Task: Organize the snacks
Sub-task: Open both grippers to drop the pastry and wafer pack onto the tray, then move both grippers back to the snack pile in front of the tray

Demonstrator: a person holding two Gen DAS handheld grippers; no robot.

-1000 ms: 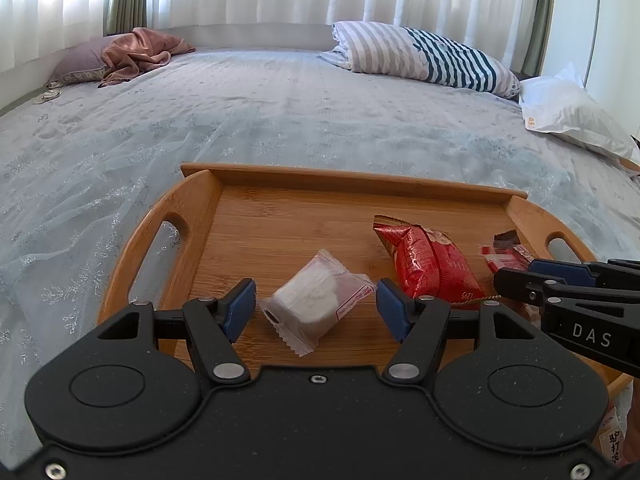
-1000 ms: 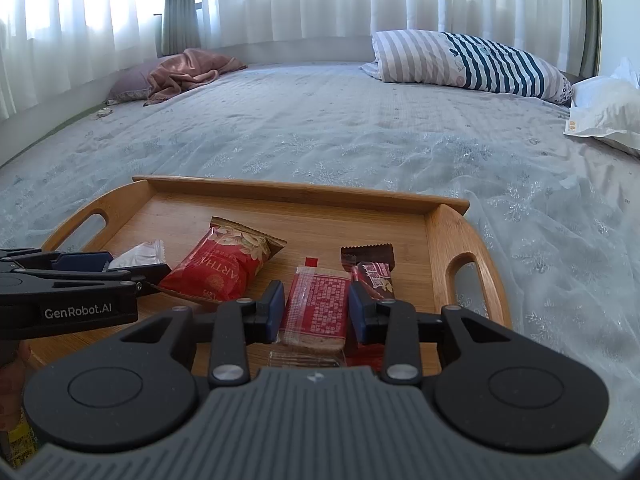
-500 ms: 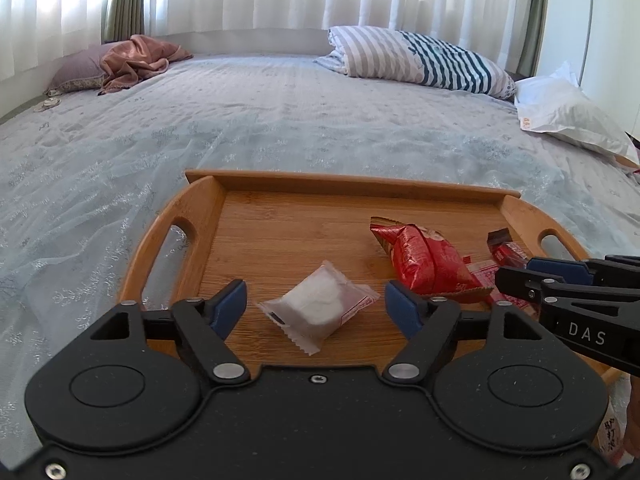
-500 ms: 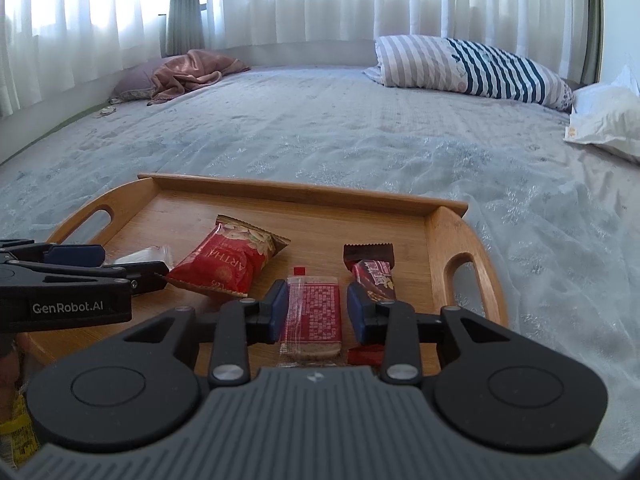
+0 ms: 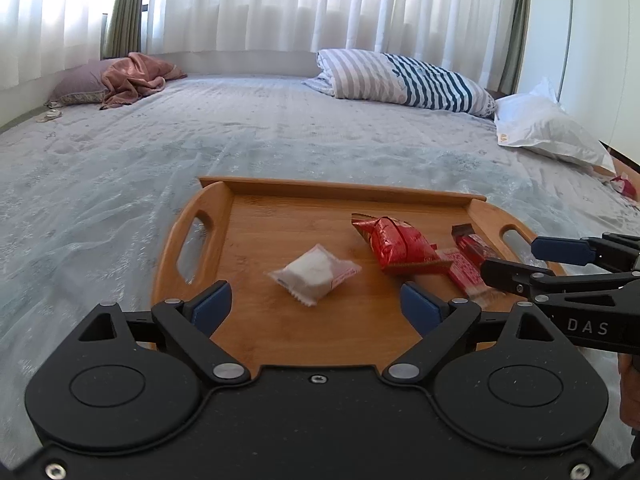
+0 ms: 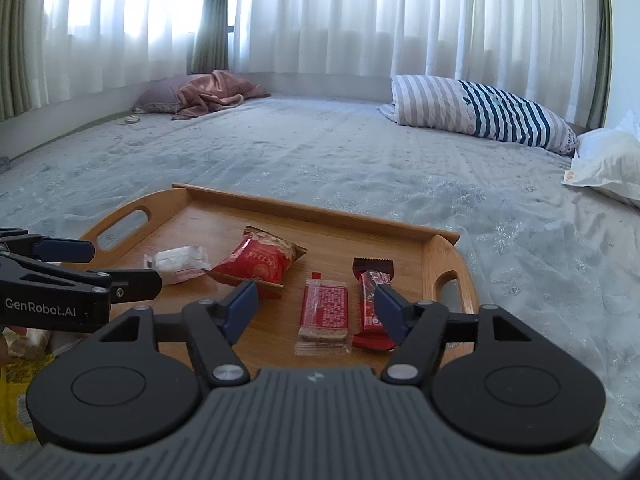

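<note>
A wooden tray (image 5: 256,200) (image 6: 316,210) lies on the bed. On it lie a white wrapped cake (image 5: 316,272) (image 6: 180,262), a red snack bag (image 5: 396,242) (image 6: 260,262), a clear-wrapped red wafer bar (image 6: 324,314) (image 5: 460,266) and a dark red chocolate bar (image 6: 372,304) (image 5: 470,240). My left gripper (image 5: 316,306) is open and empty, just short of the white cake. My right gripper (image 6: 316,306) is open and empty, over the near ends of the wafer and chocolate bars.
The tray sits on a pale blue bedspread (image 5: 120,168). A striped pillow (image 5: 404,80), a white bag (image 5: 548,128) and a pink blanket (image 5: 136,76) lie at the far side. Yellow snack packets (image 6: 16,392) lie beside the tray at the near left.
Both grippers have pulled back from the tray and risen. The right gripper has opened and let go of the wafer bar, which now lies on the tray. The left jaws widened.
</note>
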